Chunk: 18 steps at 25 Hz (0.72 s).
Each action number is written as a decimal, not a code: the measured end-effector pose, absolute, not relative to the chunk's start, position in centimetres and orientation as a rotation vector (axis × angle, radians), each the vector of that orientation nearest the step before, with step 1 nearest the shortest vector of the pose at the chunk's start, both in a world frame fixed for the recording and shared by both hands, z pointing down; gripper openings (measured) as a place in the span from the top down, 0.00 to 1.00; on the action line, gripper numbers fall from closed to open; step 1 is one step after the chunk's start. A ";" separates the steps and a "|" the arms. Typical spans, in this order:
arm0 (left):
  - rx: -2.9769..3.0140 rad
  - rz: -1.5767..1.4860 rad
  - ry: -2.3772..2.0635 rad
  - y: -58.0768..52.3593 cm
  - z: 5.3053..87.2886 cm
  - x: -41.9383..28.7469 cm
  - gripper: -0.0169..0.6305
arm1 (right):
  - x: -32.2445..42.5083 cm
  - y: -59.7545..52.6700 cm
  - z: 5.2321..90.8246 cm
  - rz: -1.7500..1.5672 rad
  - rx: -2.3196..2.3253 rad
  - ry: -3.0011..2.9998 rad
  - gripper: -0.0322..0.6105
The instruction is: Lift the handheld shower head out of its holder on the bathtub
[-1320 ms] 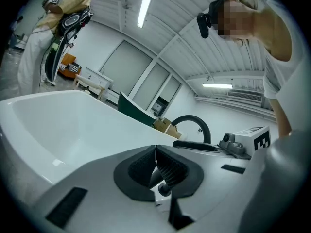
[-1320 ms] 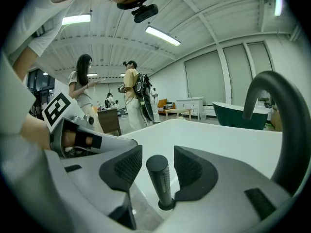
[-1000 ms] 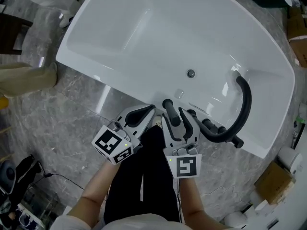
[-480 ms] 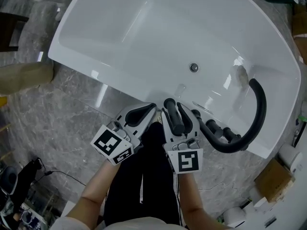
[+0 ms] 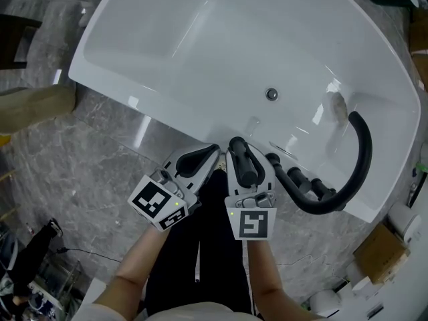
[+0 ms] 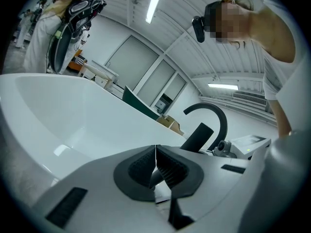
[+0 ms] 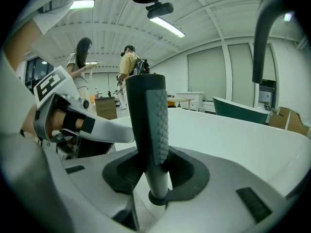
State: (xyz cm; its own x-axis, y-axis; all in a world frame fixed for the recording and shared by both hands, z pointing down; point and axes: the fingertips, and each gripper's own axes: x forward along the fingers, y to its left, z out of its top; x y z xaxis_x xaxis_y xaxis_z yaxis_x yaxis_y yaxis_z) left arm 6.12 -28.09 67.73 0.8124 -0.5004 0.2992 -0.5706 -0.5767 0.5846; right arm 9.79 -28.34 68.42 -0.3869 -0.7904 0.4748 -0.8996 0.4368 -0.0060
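The black handheld shower head (image 5: 242, 162) stands upright in its holder (image 7: 158, 197) on the near rim of the white bathtub (image 5: 167, 122). My right gripper (image 5: 242, 154) straddles its handle, and the jaws are closing on it. In the right gripper view the ribbed handle (image 7: 150, 130) rises between the pads (image 7: 182, 171), which touch its lower part. My left gripper (image 5: 204, 156) hangs just left of it, shut with nothing in it. Its pads (image 6: 167, 171) meet in the left gripper view, where the shower head (image 6: 197, 137) shows behind them.
A black curved faucet spout (image 5: 361, 166) arches over the tub's right end, with black tap handles (image 5: 297, 179) on the rim beside the shower head. The drain (image 5: 271, 93) lies in the basin. Grey marble floor (image 5: 87, 166) and cardboard boxes (image 5: 384, 253) surround the tub. People (image 7: 80, 67) stand far back.
My right gripper has sunk a little along the shower head's handle and its jaws have narrowed onto it. The left gripper has stayed where it was.
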 end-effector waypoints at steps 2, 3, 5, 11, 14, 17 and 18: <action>2.299 0.126 -0.784 -28.1 67.5 6.2 0.96 | 9.8 -28.3 68.4 0.357 1.422 -2.280 0.74; 2.300 0.126 -0.784 -28.1 67.3 6.2 0.96 | 9.7 -28.3 68.4 0.354 1.411 -2.273 0.74; 2.302 0.125 -0.785 -28.1 67.0 6.2 0.96 | 9.6 -28.2 68.5 0.347 1.388 -2.263 0.74; 2.310 0.123 -0.798 -28.0 66.3 5.7 0.96 | 9.4 -28.5 67.7 0.341 1.406 -2.261 0.74; 2.312 0.125 -0.801 -27.9 66.0 5.5 0.96 | 9.4 -28.5 67.1 0.324 1.403 -2.266 0.75; 2.317 0.126 -0.801 -27.5 65.4 5.4 0.96 | 9.4 -28.3 66.4 0.320 1.408 -2.266 0.75; 2.321 0.125 -0.801 -27.5 65.0 5.4 0.96 | 9.4 -28.3 66.0 0.317 1.411 -2.266 0.75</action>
